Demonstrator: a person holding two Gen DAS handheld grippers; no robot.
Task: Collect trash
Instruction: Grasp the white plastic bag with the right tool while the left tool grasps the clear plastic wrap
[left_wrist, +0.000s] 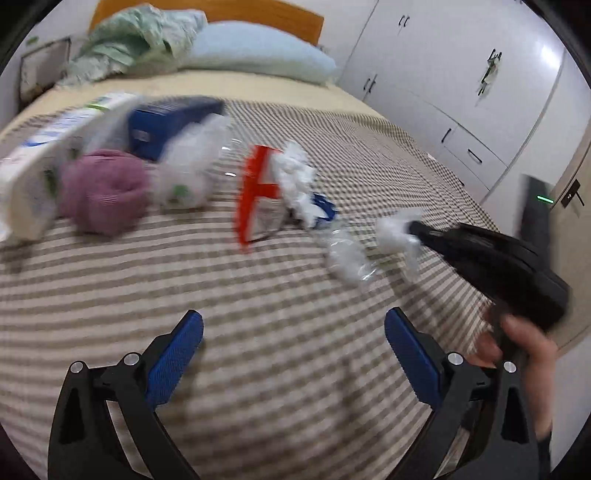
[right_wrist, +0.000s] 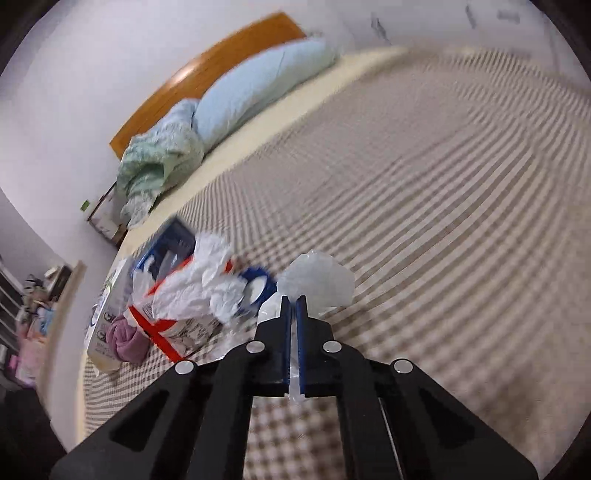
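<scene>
Left wrist view: the left hand-held gripper (left_wrist: 293, 332) is seen with its blue-padded jaws spread wide and nothing between them, held over a bed covered by a brown-and-cream checked blanket (left_wrist: 258, 295). Beyond it, a blurred cluster of rubbish is spread on the blanket: a white carton with blue and green print (left_wrist: 40, 147), a dark blue cardboard box (left_wrist: 166, 122), a mauve bundle of cloth (left_wrist: 103, 188), a red-edged printed package (left_wrist: 255, 192), crumpled white paper (left_wrist: 295, 177) and a clear crinkled plastic wrapper (left_wrist: 345, 254). To the right, the right hand-held gripper (left_wrist: 415, 229) is seen in a person's hand (left_wrist: 524, 343), its tip pinched on a crumpled piece of translucent white plastic (left_wrist: 397, 232) just beside the clear wrapper. A pale blue pillow (left_wrist: 255, 51) and a green crumpled quilt (left_wrist: 136, 40) are seen at the wooden headboard (left_wrist: 258, 11), with white wardrobe doors (left_wrist: 461, 74) at the right. Right wrist view: the right hand-held gripper (right_wrist: 293, 299) is shown closed on the crumpled translucent plastic (right_wrist: 317, 280), which bulges beyond the fingertips and is pinched between the blue pads. The rubbish cluster is seen close to its left on the blanket (right_wrist: 443, 221), with the blue box (right_wrist: 170, 243), white paper (right_wrist: 199, 280), carton (right_wrist: 110, 314) and mauve cloth (right_wrist: 125, 339) together.
</scene>
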